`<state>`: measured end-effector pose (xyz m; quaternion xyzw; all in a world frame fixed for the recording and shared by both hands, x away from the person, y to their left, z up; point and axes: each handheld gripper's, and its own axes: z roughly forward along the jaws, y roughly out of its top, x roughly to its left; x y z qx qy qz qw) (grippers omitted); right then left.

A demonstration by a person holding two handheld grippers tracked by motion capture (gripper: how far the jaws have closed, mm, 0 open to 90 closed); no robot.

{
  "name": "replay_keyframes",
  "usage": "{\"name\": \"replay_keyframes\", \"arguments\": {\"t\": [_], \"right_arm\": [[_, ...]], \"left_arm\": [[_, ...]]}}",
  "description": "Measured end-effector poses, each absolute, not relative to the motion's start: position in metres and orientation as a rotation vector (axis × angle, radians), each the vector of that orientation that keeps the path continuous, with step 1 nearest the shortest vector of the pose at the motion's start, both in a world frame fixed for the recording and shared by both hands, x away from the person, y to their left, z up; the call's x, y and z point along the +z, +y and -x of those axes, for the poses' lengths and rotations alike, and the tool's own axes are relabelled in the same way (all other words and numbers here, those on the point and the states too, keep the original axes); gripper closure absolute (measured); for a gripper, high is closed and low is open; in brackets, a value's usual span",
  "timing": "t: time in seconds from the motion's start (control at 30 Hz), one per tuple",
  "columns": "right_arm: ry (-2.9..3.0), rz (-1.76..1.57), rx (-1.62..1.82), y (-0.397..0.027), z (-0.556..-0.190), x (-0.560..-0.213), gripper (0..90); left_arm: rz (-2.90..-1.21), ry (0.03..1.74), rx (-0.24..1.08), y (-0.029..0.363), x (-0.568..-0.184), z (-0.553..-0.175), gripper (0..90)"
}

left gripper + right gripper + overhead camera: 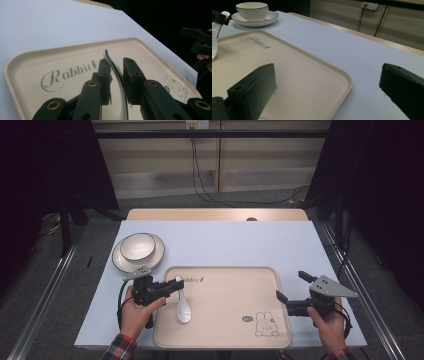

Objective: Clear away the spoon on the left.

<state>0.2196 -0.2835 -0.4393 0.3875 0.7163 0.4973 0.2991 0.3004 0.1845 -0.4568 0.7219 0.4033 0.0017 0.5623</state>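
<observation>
Taking the tray point(225, 320) as our landmark, we begin beyond its far-left corner, where a bowl point(137, 246) sits on a plate point(119, 259) on the blue tabletop point(240, 242), both apart from the grippers.

At the tray's left edge we have the left gripper point(177, 283) reaching in over the rim with the white spoon point(183, 309) in it. Its bowl end rests on the tray surface near the left rim, and the handle rises between the jaws. In the left gripper view the handle point(117, 75) lies against the left-hand jaw, while a thin gap shows at the right-hand pad, so we judge the grip to be easing off rather than clamped: the jaws are narrow, just parted, with the handle between them.

At the tray's right edge we hold the right gripper point(290, 286) with its jaws spread wide and nothing in them, straddling the rim.

By our reading, the spoon is as good as set down on the tray. What is left is to free it fully, and the bowl and plate are not yet on the tray.
</observation>
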Motion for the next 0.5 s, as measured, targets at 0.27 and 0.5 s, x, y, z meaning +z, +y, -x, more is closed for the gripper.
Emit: {"name": "replay_keyframes", "arguments": {"t": [0.27, 0.5], "right_arm": [[1.907, -1.035, 1.32, -0.283, -0.22, -0.44, 0.4], [1.903, -1.027, 1.323, -0.284, -0.219, -0.439, 0.4]], "left_arm": [[-1.703, 0.99, 0.012, 0.184, -0.466, -0.309, 72.6], [-1.726, 1.002, 0.027, 0.182, -0.472, -0.314, 70.2]]}}
